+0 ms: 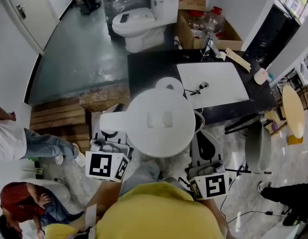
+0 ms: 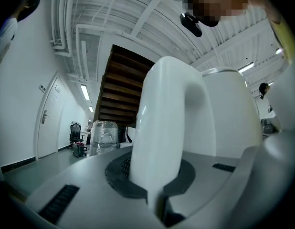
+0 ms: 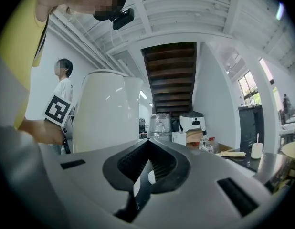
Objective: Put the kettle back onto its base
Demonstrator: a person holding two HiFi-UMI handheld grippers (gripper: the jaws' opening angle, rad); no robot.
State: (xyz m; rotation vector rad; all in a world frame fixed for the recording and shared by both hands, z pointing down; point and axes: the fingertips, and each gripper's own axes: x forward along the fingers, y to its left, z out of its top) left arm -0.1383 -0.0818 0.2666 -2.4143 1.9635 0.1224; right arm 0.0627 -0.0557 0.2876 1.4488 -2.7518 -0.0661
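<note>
- White plastic electric kettle [image 1: 156, 121]: held off the counter by its handle [image 2: 162, 128], spout side towards the counter, handle towards the head view's left.
- Left gripper [image 1: 110, 142]: fingers [image 2: 80, 185] clenched on the kettle's handle, which stands upright between them. Gripper points level.
- Right gripper [image 3: 148, 144]: fingers [image 3: 195, 185] closed tip to tip, nothing between them. It sits just beside the kettle's body, on the side away from the handle, and is not gripping it.
- Round white kettle base [image 1: 169, 85]: lies on the black counter [image 1: 149, 68] near its front edge. In the head view the kettle's body overlaps the near part of the base; the kettle is off-centre from it and not seated.
- White rectangular basin [image 1: 214, 83]: set in the counter, just right of the base.
- White toilet [image 1: 144, 19]: on the floor beyond the counter, well apart from the kettle.
</note>
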